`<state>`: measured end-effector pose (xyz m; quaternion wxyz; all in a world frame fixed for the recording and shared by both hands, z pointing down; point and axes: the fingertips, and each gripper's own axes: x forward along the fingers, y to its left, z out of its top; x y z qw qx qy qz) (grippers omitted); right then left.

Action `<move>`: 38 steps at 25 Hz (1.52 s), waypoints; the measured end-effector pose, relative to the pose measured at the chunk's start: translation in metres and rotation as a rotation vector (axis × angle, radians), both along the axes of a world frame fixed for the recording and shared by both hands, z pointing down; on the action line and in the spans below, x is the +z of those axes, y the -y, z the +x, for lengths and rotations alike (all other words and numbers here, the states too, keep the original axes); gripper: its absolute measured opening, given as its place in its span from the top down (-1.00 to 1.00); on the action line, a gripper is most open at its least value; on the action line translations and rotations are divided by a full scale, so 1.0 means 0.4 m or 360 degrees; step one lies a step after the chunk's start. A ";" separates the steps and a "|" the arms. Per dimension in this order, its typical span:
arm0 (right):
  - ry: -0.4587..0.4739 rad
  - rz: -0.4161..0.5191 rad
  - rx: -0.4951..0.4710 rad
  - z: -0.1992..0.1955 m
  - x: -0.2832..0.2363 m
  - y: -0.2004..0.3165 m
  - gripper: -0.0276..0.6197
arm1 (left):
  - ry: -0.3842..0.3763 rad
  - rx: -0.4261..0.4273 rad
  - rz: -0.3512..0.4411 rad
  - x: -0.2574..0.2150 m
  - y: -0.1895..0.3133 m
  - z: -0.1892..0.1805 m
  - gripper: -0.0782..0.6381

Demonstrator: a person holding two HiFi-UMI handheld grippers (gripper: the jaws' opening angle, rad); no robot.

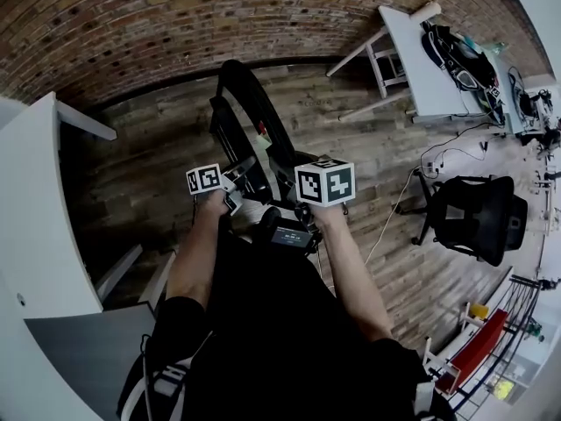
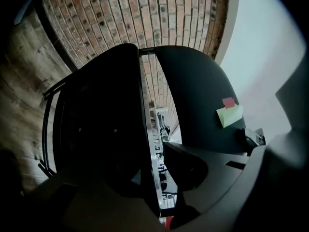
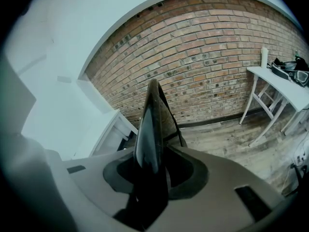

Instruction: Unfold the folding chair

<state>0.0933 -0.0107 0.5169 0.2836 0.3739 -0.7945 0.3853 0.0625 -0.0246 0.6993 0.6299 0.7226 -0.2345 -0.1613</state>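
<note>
A: Grippers first, quick.

B: Your right hand-held gripper (image 3: 152, 167) is clamped on a thin black edge of the folding chair (image 1: 252, 117), angled down onto it. Your left hand-held gripper (image 2: 150, 178) has its jaws apart. A panel edge sits between them, but the one pad I can see clears it.

A: Where's the chair?

B: Right in front of your legs, standing upright on the wooden floor (image 1: 149, 160), rounded top away from you.

A: Open yet?

B: Barely. In the left gripper view the two dark panels, one carrying a sticky note (image 2: 229, 114), are split only by a narrow wedge. The brick wall (image 2: 159, 28) shows through it.

A: So, progress?

B: Early, I'd say. You have hold of it, but the seat isn't swung down and the frame looks close to flat. Still to do: spread the panels fully and stand it open.

A: Background?

B: A white surface (image 1: 429, 68) and an office chair (image 1: 478, 217) far right, well apart from it.
</note>
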 end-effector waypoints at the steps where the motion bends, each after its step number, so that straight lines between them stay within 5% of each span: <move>1: 0.0001 -0.0003 0.0004 0.004 0.001 0.004 0.54 | -0.0036 -0.0008 -0.0006 -0.002 -0.009 0.008 0.46; 5: -0.0002 -0.0019 0.0016 0.004 0.001 0.007 0.54 | -0.0247 -0.0186 -0.0131 -0.006 -0.005 0.003 0.46; 21: 0.0012 -0.0031 0.0134 -0.043 -0.003 -0.017 0.53 | -0.0146 -0.0059 -0.0193 -0.003 -0.020 -0.035 0.46; 27: 0.0077 -0.0068 0.0290 0.002 0.000 -0.019 0.53 | -0.0128 0.0042 -0.0177 -0.008 -0.018 -0.017 0.46; 32: 0.0016 -0.0051 0.0236 0.012 0.013 -0.020 0.54 | -0.0236 -0.0054 -0.0189 -0.004 -0.014 -0.015 0.46; 38: -0.0038 -0.0056 0.0153 0.004 0.005 -0.026 0.55 | -0.0216 -0.0071 -0.0194 -0.007 -0.015 -0.016 0.45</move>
